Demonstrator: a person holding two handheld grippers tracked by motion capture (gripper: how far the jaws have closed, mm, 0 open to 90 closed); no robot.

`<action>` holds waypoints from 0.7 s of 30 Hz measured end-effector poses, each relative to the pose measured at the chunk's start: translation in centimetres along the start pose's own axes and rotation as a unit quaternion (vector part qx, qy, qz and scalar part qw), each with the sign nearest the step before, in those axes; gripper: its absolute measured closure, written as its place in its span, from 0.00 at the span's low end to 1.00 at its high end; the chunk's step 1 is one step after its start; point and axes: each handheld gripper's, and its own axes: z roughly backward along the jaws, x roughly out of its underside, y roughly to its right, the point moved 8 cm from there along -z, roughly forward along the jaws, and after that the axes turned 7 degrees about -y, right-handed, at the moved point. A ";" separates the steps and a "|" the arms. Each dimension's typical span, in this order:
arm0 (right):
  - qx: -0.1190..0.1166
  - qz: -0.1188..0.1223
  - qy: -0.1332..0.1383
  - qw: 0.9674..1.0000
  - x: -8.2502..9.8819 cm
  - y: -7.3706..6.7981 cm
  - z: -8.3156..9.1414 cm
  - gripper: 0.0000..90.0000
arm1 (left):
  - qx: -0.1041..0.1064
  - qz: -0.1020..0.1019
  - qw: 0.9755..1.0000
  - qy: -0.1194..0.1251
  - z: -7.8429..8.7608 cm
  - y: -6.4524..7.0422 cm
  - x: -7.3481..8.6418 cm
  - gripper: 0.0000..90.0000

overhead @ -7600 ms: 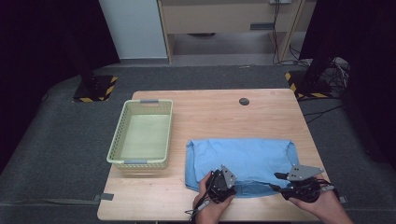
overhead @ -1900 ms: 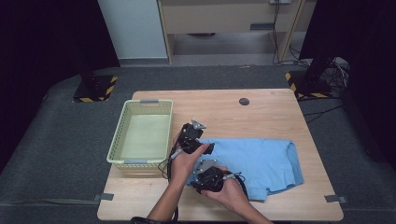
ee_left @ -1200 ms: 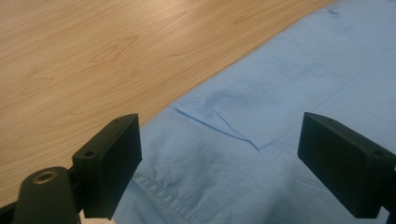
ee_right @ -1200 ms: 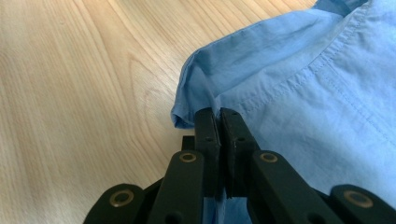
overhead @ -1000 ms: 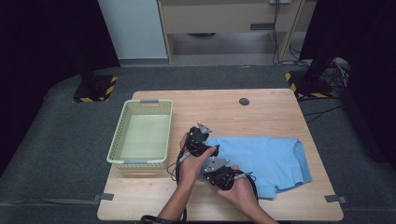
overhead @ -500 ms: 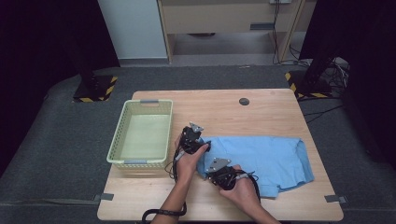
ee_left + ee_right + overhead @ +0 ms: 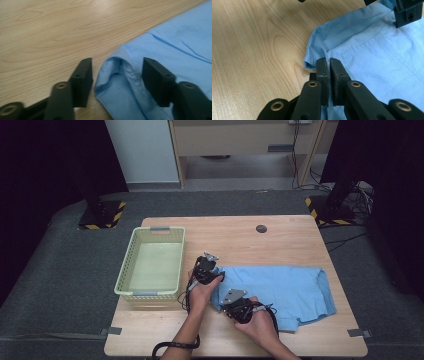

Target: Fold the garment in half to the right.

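A light blue shirt [image 7: 285, 287] lies flat on the wooden table [image 7: 240, 237]. My left gripper [image 7: 215, 276] is low over the shirt's far left corner. In the left gripper view its jaws [image 7: 117, 80] straddle a raised fold of that corner [image 7: 117, 72]; they have just been closing, and the pads do not press on the cloth. My right gripper [image 7: 226, 303] is at the shirt's near left corner, where it [image 7: 329, 62] is shut on the hem [image 7: 312, 61]. The left gripper's fingertip [image 7: 408, 11] shows at the top right of the right gripper view.
A pale green mesh basket [image 7: 129, 270] with nothing in it stands on the table's left side, close to my left hand. A small dark round disc [image 7: 261, 228] lies near the far edge. Bare wood lies behind the shirt.
My left gripper has come down and slightly left onto the shirt's far left corner. The shirt has spread further to the right. The right gripper has stayed put on the near corner.
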 end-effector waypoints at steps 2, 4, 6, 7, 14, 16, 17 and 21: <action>0.000 0.000 0.000 1.000 0.0 0.0 0.0 0.97 | 0.004 -0.002 1.000 0.003 0.0 0.4 0.0 0.59; -0.002 0.002 -0.001 1.000 -0.1 0.0 0.0 0.97 | 0.007 -0.005 1.000 -0.001 0.2 0.7 -0.1 0.69; -0.001 0.008 -0.001 1.000 -0.1 0.0 0.2 0.97 | 0.005 -0.008 1.000 0.001 0.5 1.0 -0.3 0.77; -0.001 0.008 0.000 1.000 -0.2 0.0 0.4 0.97 | 0.007 -0.008 1.000 0.002 0.7 1.1 -0.4 0.80; 0.000 0.004 0.026 1.000 -0.3 -0.2 2.6 0.97 | 0.023 -0.013 0.999 0.027 3.3 2.4 -1.5 0.90; 0.000 0.004 0.032 0.999 -0.2 -0.4 3.3 0.97 | 0.024 -0.020 0.999 0.034 4.1 2.9 -1.8 0.90; 0.001 0.005 0.037 0.999 -0.2 -0.4 3.7 0.97 | 0.024 -0.024 0.999 0.037 4.5 3.2 -2.0 0.90; 0.001 0.003 0.048 0.999 -0.3 -0.7 5.0 0.97 | 0.025 -0.035 0.998 0.044 5.8 3.9 -2.5 0.91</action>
